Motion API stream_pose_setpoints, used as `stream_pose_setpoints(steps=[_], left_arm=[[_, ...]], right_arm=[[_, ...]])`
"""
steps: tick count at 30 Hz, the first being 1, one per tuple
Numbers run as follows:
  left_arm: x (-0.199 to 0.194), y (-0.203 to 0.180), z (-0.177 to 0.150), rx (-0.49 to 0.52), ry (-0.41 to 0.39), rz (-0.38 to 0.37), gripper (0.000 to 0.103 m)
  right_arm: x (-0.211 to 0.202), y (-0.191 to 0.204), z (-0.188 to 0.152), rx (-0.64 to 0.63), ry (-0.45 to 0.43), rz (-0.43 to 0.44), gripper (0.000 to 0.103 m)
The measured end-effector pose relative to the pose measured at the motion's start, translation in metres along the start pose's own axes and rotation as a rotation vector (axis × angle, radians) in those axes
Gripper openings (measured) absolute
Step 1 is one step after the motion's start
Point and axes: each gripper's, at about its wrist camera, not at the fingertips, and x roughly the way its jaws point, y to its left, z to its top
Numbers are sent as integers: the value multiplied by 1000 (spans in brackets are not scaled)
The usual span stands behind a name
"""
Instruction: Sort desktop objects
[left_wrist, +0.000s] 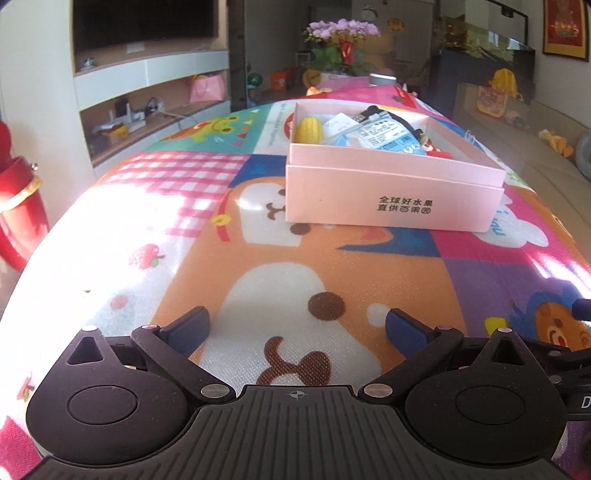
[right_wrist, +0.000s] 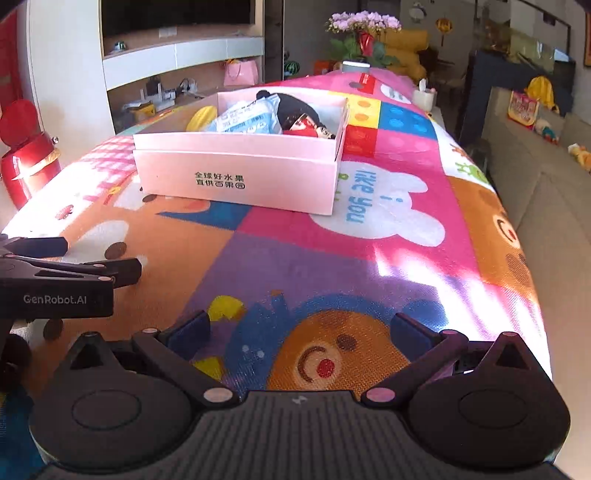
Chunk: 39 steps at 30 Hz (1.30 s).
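A pink cardboard box (left_wrist: 391, 192) stands on the colourful cartoon mat, ahead of both grippers; it also shows in the right wrist view (right_wrist: 236, 177). Inside lie a yellow corn toy (left_wrist: 309, 129), a blue-white packet (left_wrist: 384, 134), a black item and a small red figure (right_wrist: 308, 125). My left gripper (left_wrist: 297, 326) is open and empty, low over the mat, well short of the box. My right gripper (right_wrist: 299, 328) is open and empty, to the right of the left one, whose body shows in the right wrist view (right_wrist: 55, 280).
The mat-covered table (right_wrist: 369, 258) drops off at the right to a beige sofa (right_wrist: 535, 155). A grey round tin (right_wrist: 355, 66) and a flower pot (right_wrist: 364, 33) stand at the far end. A red ornament (right_wrist: 26, 158) and TV shelves stand at the left.
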Motion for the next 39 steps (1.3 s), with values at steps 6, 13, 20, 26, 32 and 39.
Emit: stream_pose_setpoints(steps=[6,13,20,26,32,39], left_arm=[[0,-3,-1,1,-11,25,103],[4,-13,1,20,-9,17,103],[7,-14,3,18,-9,7,103],[9,-13,4,8,-7,-1,103],[9,-11,4,9,-7,-1,103],[9,-11,4,8,-7,-2,103]], right_arm=[[14,-7,8,20,-19,5,103],[24,-9,13,47,-56,-19,103],[22,-9,11,51,-63,-22,103],[23,-9,12,50,-64,-22,103],[23,-8,11,49,-63,-23,103],[23,-8,11,49,-63,-23,103]])
